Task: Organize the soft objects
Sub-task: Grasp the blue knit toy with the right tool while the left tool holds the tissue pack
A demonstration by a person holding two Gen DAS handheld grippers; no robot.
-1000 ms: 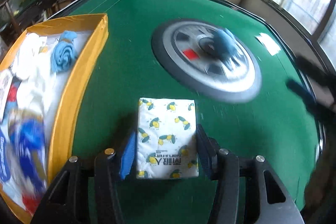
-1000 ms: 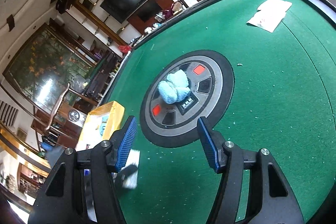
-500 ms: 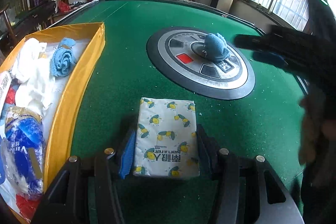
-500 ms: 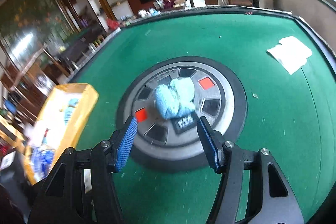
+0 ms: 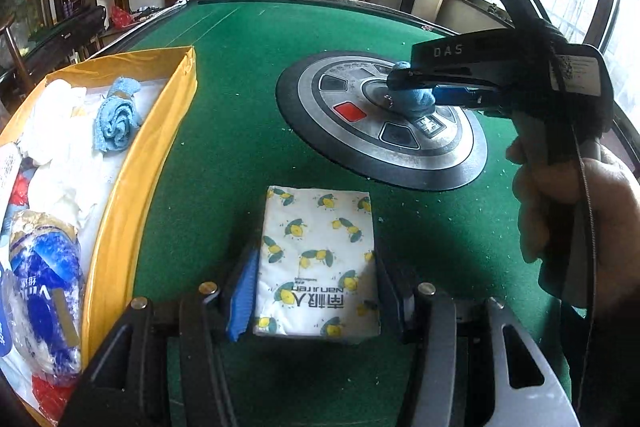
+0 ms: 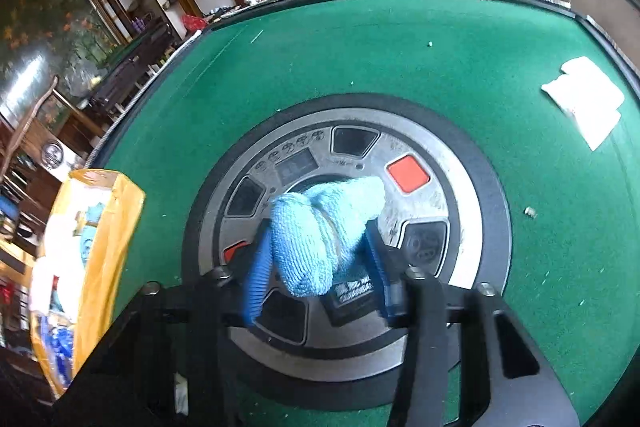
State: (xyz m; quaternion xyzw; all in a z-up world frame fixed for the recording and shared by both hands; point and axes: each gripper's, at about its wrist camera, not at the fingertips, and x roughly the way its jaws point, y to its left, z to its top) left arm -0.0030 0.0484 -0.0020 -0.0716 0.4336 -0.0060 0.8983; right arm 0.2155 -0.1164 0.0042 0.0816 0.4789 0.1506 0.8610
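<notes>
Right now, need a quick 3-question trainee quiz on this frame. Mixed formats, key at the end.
1. True or false: the tissue pack lies inside the yellow box.
2. Which thing sits between the fingers of the right hand-held gripper, whose jaws are closing?
A. rolled blue cloth
B. white paper
C. tissue pack
3. Fill in: the blue cloth rests on the round ______ panel at the middle of the green table.

Key
1. False. It lies on the felt beside the box, gripped by the left hand-held gripper.
2. A
3. control (grey, with red buttons)
</notes>
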